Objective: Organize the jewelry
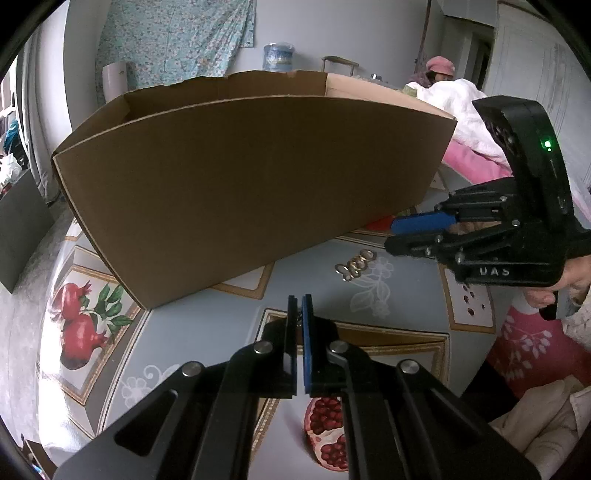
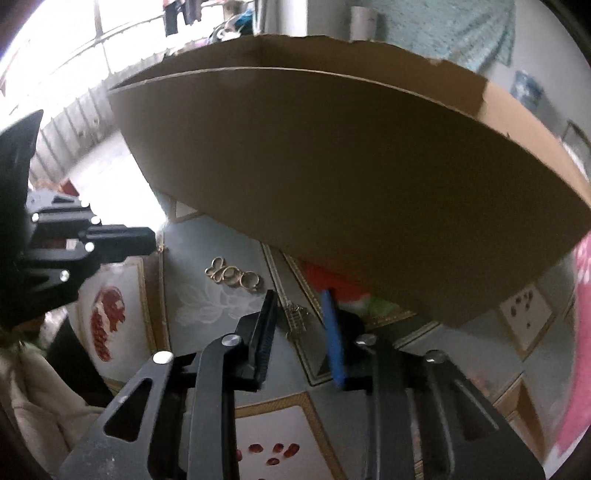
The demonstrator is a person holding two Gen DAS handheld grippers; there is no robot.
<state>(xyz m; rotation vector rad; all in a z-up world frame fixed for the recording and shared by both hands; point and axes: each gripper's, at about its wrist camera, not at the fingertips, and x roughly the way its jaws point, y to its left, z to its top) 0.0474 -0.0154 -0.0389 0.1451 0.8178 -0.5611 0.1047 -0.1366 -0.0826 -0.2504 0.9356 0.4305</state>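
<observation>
My right gripper [image 2: 301, 325] is open over a chain [image 2: 295, 319], ready to grab. My left gripper [image 1: 300, 317] waits shut and empty, near the rings [image 1: 355, 265] and box [image 1: 258, 184].

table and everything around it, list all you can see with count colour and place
cardboard box: one, brown, open top, on the tablecloth behind the jewelry
rings: a small cluster, gold, exact count unclear, on the cloth in front of the box
chain piece: one, gold, on the cloth between the right gripper's fingers
tablecloth: one, grey-blue with pomegranate prints, covers the table
patterned cloth: one, teal, hanging on the back wall
bedding: white over pink, right of the box
left gripper: black, blue pads, shut, empty
right gripper: black, blue pad, open above the chain piece
hand: one, on the right gripper's handle
</observation>
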